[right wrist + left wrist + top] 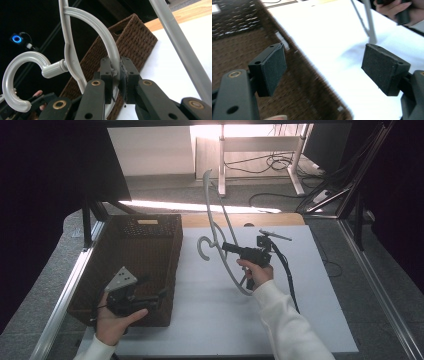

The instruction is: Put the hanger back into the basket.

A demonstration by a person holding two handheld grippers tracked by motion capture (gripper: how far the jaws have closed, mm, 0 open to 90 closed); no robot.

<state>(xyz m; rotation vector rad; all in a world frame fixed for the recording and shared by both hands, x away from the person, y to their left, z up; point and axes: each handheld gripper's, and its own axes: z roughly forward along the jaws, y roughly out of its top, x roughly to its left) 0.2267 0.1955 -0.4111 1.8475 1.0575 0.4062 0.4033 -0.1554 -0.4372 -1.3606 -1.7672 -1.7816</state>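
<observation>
No legible txt, labels, brands, nos. or signs anywhere. Pale tag on far wall of the wicker basket (147,222): too small/blurred to read. Blue ring light, upper left of the basket in right gripper view, is a glow w/ no characters.

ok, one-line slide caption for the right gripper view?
Right gripper shut on a grey plastic hanger, hook to the left, wicker basket behind.
</observation>
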